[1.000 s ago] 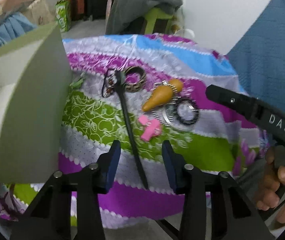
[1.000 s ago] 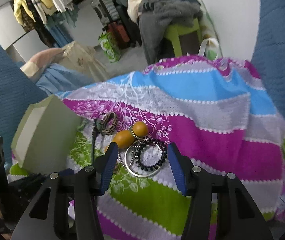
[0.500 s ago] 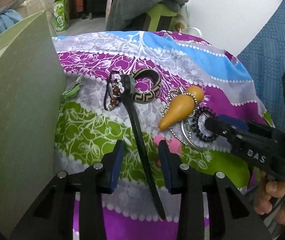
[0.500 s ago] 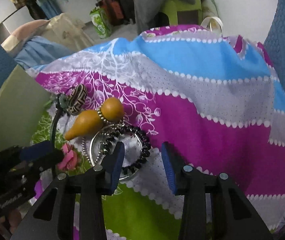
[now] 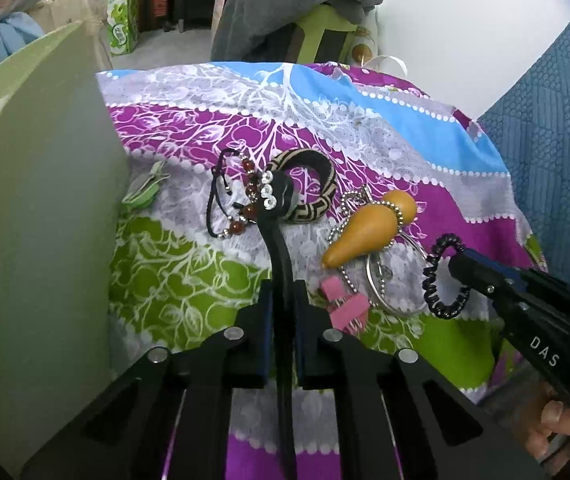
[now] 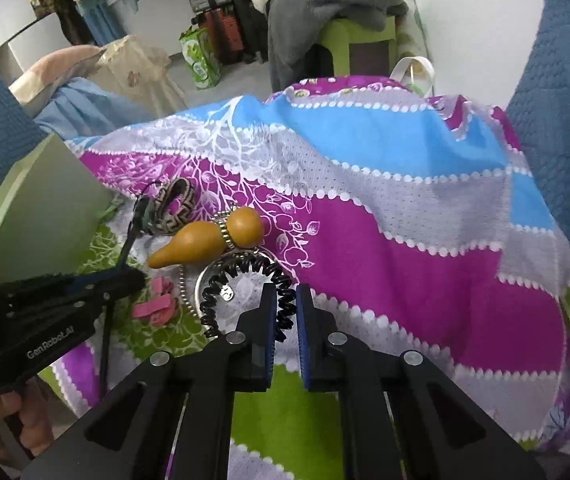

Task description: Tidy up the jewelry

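Observation:
Jewelry lies on a striped floral cloth (image 5: 365,128). My left gripper (image 5: 283,292) is shut on a long black hair stick (image 5: 281,248) with a beaded head, near a red-bead bracelet (image 5: 241,200) and a patterned bangle (image 5: 309,184). My right gripper (image 6: 285,304) is shut on a black coil hair tie (image 6: 245,276), also seen in the left wrist view (image 5: 441,276). An orange gourd pendant (image 5: 369,232) on a bead chain, a silver ring (image 5: 385,288) and a pink clip (image 5: 343,308) lie between the grippers.
An open pale green box (image 5: 37,216) stands at the left, close to my left gripper; it also shows in the right wrist view (image 6: 41,216). A small green leaf clip (image 5: 143,192) lies by the box. A blue quilted surface (image 5: 557,112) borders the right.
Both grippers moved forward and closed: the left on the black hair stick, the right on the black coil hair tie, lifting its near side.

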`<state>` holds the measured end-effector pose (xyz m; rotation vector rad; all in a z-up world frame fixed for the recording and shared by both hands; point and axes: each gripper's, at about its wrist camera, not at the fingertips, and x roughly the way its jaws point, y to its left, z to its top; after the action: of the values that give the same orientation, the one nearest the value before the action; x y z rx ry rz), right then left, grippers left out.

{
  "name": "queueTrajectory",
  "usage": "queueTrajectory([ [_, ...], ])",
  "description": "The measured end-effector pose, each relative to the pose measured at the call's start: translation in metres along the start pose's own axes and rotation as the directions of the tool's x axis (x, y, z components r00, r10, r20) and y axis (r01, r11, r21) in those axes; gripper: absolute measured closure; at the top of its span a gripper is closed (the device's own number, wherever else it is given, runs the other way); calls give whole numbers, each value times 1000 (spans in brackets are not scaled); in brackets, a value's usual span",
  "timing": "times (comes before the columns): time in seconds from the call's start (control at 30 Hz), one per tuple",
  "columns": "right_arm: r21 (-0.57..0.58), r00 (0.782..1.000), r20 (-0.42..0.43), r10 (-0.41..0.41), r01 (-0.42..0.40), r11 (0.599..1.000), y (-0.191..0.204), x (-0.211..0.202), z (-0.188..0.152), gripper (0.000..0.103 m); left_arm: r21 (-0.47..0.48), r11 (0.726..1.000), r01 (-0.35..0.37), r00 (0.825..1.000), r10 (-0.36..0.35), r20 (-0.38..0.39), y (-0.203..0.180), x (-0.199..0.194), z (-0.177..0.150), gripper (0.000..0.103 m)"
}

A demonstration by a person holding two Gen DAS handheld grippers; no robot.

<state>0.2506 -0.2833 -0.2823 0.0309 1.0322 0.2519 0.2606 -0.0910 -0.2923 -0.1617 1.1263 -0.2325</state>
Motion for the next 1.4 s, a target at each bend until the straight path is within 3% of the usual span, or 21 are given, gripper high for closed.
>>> queueTrajectory([
  [0.43, 52, 998, -1, -56, 56, 997, 16, -37, -35, 95, 18, 998, 60, 997, -61, 44, -9, -56, -17, 95],
  [0.67, 100, 996, 38, -84, 80, 992, 13, -63, -27, 95, -36, 984, 174, 984, -172, 52, -2, -88, -16, 95],
  [0.9, 92, 996, -40, -85, 88, 992, 12, -33, -43, 95, -75, 974, 215, 976, -214, 27, 8, -90, -26, 95],
  [1.0, 123, 997, -75, 3, 7, 992, 9, -20, -45, 94, -72, 973, 218, 976, -217, 27, 10, -93, -29, 95],
  [1.03, 124, 997, -75, 19, -9, 992, 10, -19, -44, 89, -69, 973, 218, 976, -217, 26, 10, -94, -30, 95],
  [1.07, 117, 997, -74, 28, -19, 993, 12, -19, -43, 75, -67, 974, 217, 976, -216, 24, 10, -95, -30, 95],
  [1.1, 105, 997, -61, 47, -41, 994, 15, -21, -43, 69, -67, 974, 218, 976, -217, 23, 11, -96, -30, 95],
  [1.3, -29, 974, 36, 223, -222, 975, 50, -35, -38, 67, -60, 970, 237, 971, -237, 12, 9, -102, -30, 95],
  [1.4, -137, 965, 72, 252, -241, 961, 73, -39, -34, 67, -47, 969, 244, 970, -243, 9, 6, -109, -30, 95],
])
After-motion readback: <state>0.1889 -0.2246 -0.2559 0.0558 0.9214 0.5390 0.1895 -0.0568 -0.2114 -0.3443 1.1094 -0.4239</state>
